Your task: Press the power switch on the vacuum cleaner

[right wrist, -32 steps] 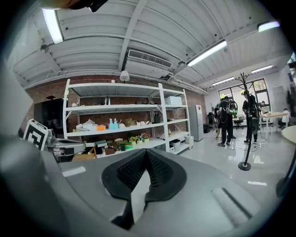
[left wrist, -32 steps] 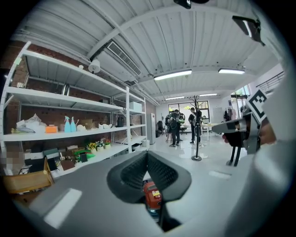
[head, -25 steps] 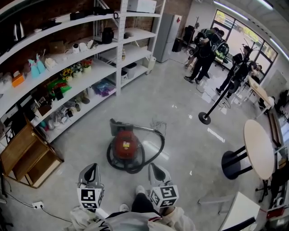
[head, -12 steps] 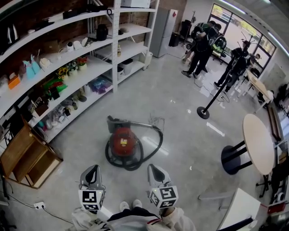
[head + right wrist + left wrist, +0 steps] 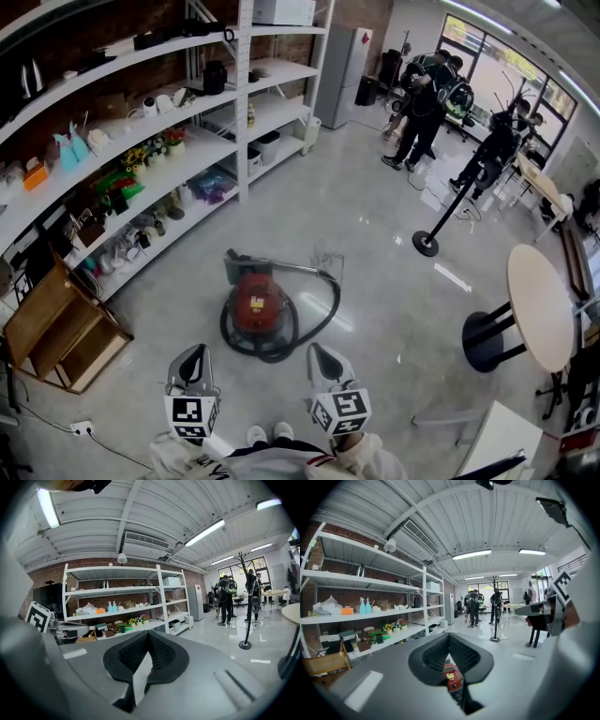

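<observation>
Pointing forward over the grey floor [image 5: 375, 281], the left tongs [image 5: 194, 351] and the right tongs [image 5: 319, 349] are hanging side by side just ahead of the person's white shoes [image 5: 267, 433]. Both pairs are sitting with their tips pressed together and nothing gripped between them. Behind the tips, only a thin slit is showing in each gripper view.

Through the slit of the left tongs, a strip of the red vacuum cleaner [image 5: 260, 307] is showing. The vacuum cleaner is standing on the floor ahead of both tongs, well apart from them, and is lying roughly between their two lines, a little nearer the left one. Its black hose [image 5: 323, 305] is looping around the body on the floor. The power switch is too small to pick out from the head view.

Off to the left, an open wooden crate [image 5: 56, 328] is sitting at the foot of long white shelving [image 5: 141, 173] that is carrying flowers, spray bottles and other small goods. To the right, a round desk [image 5: 542, 309] is standing on a dark base. Beyond the vacuum cleaner, a pole stand [image 5: 427, 246] is rising from a round foot. Farther back, several people [image 5: 422, 103] are gathering near the windows, beside a tall grey refrigerator [image 5: 352, 61].
</observation>
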### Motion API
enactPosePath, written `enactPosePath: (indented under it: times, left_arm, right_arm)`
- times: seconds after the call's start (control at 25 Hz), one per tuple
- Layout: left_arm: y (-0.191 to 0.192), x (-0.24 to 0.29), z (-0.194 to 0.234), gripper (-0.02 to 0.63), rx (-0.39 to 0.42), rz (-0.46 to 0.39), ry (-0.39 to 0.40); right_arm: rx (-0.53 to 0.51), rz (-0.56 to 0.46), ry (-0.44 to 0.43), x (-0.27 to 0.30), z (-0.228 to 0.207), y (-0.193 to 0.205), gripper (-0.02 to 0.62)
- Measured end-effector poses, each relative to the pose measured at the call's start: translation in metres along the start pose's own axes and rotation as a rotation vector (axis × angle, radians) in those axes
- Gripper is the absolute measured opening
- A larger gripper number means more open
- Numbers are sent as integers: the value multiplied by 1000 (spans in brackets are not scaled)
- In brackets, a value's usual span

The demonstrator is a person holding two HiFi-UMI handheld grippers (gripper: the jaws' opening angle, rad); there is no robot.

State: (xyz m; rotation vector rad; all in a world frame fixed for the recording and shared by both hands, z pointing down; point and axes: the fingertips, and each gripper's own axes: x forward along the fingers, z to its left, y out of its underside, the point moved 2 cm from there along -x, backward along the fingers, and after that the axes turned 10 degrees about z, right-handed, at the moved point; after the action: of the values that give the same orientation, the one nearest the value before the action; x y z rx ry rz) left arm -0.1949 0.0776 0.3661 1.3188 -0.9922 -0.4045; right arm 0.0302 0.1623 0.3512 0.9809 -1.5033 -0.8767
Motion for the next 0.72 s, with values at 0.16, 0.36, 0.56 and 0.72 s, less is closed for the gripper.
enactPosePath:
  times: [0.16, 0.36, 0.56, 0.72]
  left_arm:
    - [-9, 2, -5, 0, 4, -15, -10]
    - [-16, 4, -12, 0, 9, -35, -20]
    - [-20, 0, -20, 0, 16, -49, -29]
    - [-20, -3, -22, 0, 18, -46, -38]
  right_arm:
    - [-3, -21, -4, -4, -8, -8, 0]
    - [-10, -50, -10, -5, -17, -17, 0]
    - [-9, -76, -23, -9, -21, -22, 0]
    - [-11, -77, -34, -9, -21, -23, 0]
